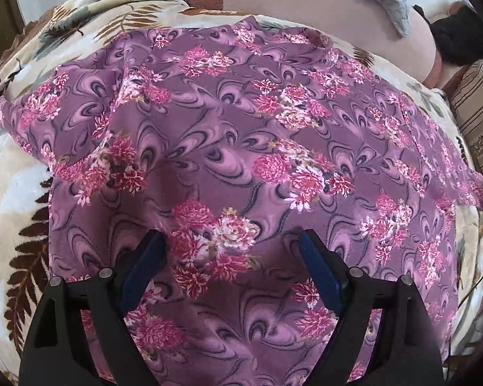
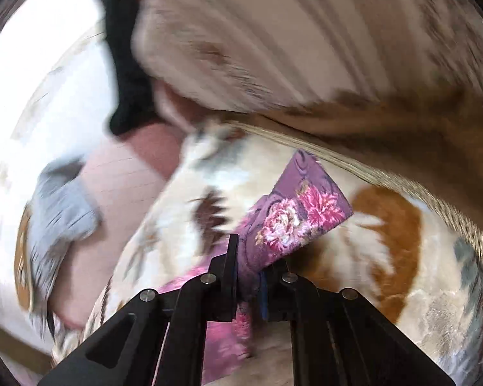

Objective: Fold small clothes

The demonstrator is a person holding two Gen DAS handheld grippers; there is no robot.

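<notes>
A purple garment (image 1: 241, 148) with pink flowers lies spread out on a cream leaf-print blanket (image 1: 16, 177). My left gripper (image 1: 233, 241) is open and empty, hovering just over the garment's near middle. In the blurred right wrist view, my right gripper (image 2: 249, 270) is shut on a corner of the purple garment (image 2: 293, 215), which sticks up past the fingers, lifted above the blanket (image 2: 386, 289).
A pink pillow (image 1: 322, 22) and a grey cloth (image 1: 386, 0) lie beyond the garment. A dark item (image 1: 460, 41) sits far right. A striped cushion (image 1: 476, 112) stands at the right edge; it also shows in the right wrist view (image 2: 273, 32).
</notes>
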